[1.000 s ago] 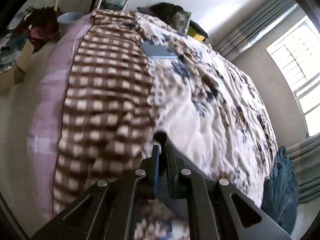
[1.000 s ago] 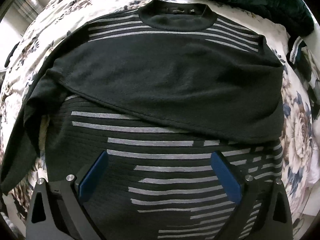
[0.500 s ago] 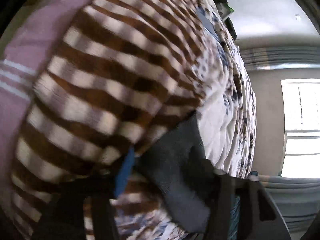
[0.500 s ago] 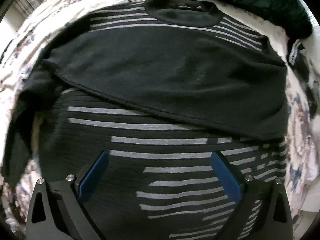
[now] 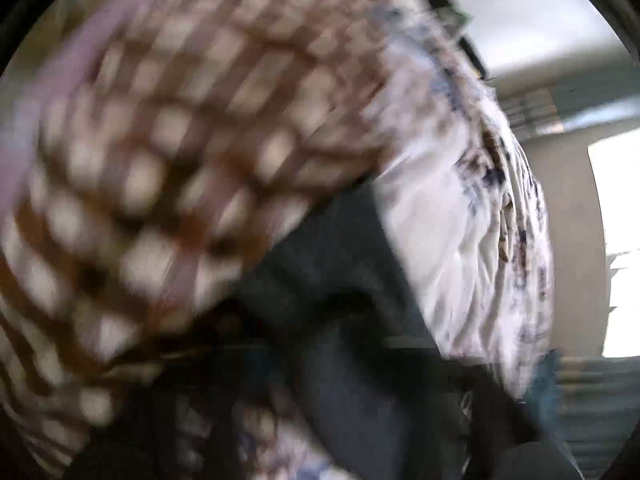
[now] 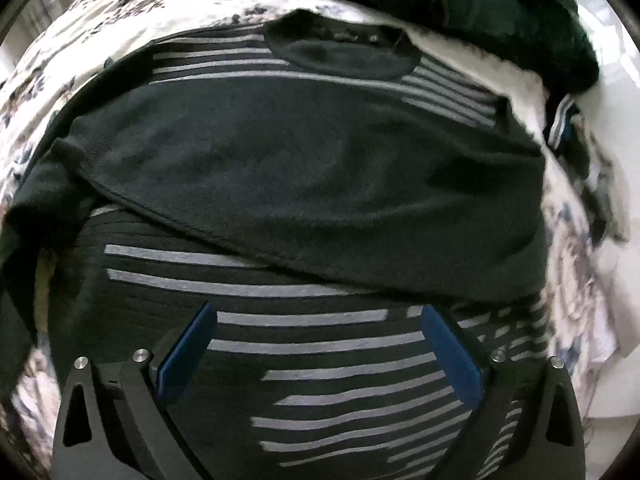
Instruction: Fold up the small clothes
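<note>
A black sweater with grey stripes (image 6: 312, 168) lies flat on the floral bedspread, collar at the top, one sleeve folded across the chest. My right gripper (image 6: 316, 344) hovers over its lower half, open and empty, blue pads (image 6: 188, 352) wide apart. The left wrist view is heavily blurred. A dark piece of the sweater (image 5: 352, 320) fills its lower middle, over where my left gripper sits; the fingers are too smeared to make out.
A brown checked blanket (image 5: 180, 140) and the floral bedspread (image 5: 460, 248) cover the bed. A dark green garment pile (image 6: 440, 4) lies beyond the collar. More clothing (image 6: 560, 124) lies at the right. A bright window (image 5: 616, 248) is at the right.
The left gripper went from shut on the sweater's fabric to jaws apart half a second ago, and has swung fast with dark fabric still before it. The right gripper barely shifted and stayed open.
</note>
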A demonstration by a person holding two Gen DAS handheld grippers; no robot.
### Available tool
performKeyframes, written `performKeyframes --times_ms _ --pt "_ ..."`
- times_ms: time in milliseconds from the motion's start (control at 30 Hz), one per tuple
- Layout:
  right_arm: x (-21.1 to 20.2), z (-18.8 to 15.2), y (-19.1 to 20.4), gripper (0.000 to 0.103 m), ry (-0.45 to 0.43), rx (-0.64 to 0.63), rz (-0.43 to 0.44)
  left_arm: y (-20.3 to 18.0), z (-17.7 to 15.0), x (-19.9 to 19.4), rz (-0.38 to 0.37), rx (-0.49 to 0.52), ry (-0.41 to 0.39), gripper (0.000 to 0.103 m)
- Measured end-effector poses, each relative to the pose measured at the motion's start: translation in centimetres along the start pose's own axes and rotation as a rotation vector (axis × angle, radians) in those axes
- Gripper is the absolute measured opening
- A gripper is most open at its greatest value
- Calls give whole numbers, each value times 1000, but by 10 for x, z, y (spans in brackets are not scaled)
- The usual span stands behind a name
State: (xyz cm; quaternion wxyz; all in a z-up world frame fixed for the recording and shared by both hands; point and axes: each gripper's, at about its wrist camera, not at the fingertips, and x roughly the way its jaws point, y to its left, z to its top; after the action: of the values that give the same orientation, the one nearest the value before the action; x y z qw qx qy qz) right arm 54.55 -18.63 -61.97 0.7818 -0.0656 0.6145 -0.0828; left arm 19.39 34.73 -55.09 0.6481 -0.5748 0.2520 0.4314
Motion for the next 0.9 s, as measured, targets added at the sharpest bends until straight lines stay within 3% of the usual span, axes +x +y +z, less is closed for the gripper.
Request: performKeyframes --times_ms 100,200,300,400,500,667,800,900 --pt "-5 0 -10 103 -36 1 -3 -40 1 -19 -27 140 -103 4" --pt "-9 2 -30 103 -37 63 64 -97 -8 -44 -108 314 -139 4" --pt "-13 6 -55 103 -48 125 82 -155 -33 -69 -202 478 -151 4" --pt "-17 7 -84 103 -54 189 102 -226 -78 -93 -323 641 -96 4" --pt "-16 3 -120 103 -43 261 123 -286 -139 -106 -390 817 -52 4" --pt "-10 -6 -189 103 -24 394 134 -363 -298 -111 -522 1025 158 4" --pt "-6 -5 -243 103 -40 456 97 -375 -424 -107 -575 1183 355 4" --pt "1 -4 -279 103 -48 477 102 -365 -496 -101 -567 1282 478 4"
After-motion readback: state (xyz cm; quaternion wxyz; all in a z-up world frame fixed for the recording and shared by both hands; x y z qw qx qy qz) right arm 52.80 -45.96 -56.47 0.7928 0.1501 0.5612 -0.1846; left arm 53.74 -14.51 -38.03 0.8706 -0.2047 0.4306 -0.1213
